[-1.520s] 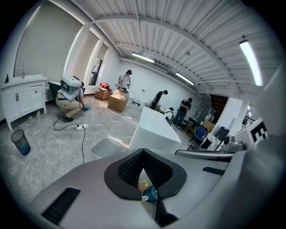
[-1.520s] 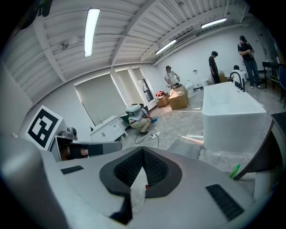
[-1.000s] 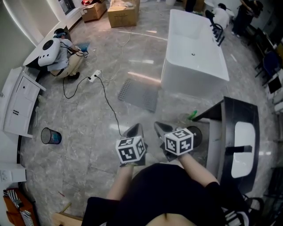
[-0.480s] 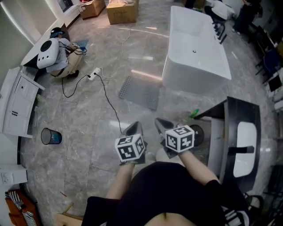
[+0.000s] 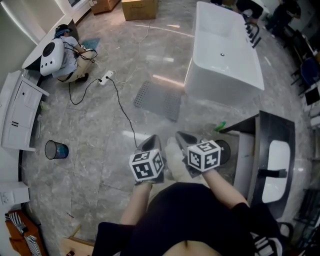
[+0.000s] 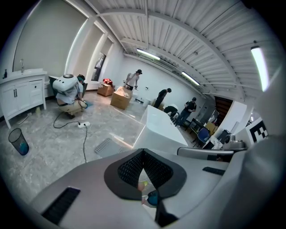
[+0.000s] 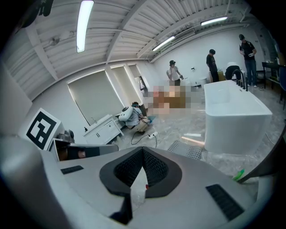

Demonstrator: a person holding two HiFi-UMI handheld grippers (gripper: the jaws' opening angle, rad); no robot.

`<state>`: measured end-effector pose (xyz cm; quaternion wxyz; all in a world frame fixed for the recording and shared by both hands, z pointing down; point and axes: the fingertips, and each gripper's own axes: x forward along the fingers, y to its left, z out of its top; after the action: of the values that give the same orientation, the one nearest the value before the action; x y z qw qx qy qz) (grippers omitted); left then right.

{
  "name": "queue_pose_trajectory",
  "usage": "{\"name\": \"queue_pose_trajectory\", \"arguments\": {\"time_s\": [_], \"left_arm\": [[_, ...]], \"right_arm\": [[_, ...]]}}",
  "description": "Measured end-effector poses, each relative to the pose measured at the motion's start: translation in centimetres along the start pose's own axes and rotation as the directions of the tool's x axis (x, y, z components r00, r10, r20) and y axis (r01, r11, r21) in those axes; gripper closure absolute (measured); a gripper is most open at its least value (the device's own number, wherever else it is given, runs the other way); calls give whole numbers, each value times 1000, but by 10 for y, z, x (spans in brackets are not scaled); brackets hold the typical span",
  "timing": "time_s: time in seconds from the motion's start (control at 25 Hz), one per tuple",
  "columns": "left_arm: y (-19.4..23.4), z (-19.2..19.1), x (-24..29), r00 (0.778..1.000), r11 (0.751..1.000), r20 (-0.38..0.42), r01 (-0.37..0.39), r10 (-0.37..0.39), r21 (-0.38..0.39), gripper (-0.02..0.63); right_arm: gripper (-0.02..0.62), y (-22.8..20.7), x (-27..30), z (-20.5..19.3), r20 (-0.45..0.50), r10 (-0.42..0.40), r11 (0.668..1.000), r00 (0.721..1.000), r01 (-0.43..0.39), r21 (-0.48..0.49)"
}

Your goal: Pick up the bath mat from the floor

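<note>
The bath mat (image 5: 157, 100) is perforated grey, the bathtub (image 5: 225, 55) white, the floor (image 5: 100, 135) veined grey.

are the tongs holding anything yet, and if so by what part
Nothing is held. The left tongs and right tongs are both shut and empty; the bath mat lies on the floor by the bathtub.

I count two tongs at six o'clock, the left tongs (image 5: 151, 142) and the right tongs (image 5: 184, 141), and one bath mat (image 5: 157, 99) on the floor (image 5: 100, 132) at twelve o'clock. There is one bathtub (image 5: 225, 55) at one o'clock, one bin (image 5: 55, 149) at nine and one power strip (image 5: 106, 77) at eleven. I also make out two cardboard boxes (image 5: 140, 7) near twelve, one crouching person (image 5: 62, 57) at ten and one white cabinet (image 5: 17, 112) at nine.
</note>
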<state>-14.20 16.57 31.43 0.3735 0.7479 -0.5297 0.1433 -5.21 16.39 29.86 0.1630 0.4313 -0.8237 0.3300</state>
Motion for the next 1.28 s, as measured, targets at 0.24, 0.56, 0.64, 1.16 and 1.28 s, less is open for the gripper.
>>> {"name": "queue_pose_trajectory", "arguments": {"time_s": [0.24, 0.56, 0.64, 1.16, 1.28], "left_arm": [[11, 22, 27, 1000, 1000, -10, -27, 27, -7, 606], [23, 69, 74, 998, 998, -29, -64, 64, -5, 606], [24, 82, 87, 997, 997, -34, -71, 71, -3, 606], [23, 142, 165, 996, 997, -43, -76, 75, -19, 606], [23, 148, 178, 996, 997, -49, -79, 78, -20, 606]], "right_arm": [[583, -23, 29, 25, -16, 4, 1000, 1000, -4, -8], [583, -50, 72, 80, -31, 36, 999, 999, -37, -17], [583, -60, 81, 94, -39, 38, 999, 999, -39, -19], [583, -113, 136, 147, -85, 52, 998, 995, -54, -21], [583, -123, 145, 153, -89, 52, 998, 995, -53, -15]]}}
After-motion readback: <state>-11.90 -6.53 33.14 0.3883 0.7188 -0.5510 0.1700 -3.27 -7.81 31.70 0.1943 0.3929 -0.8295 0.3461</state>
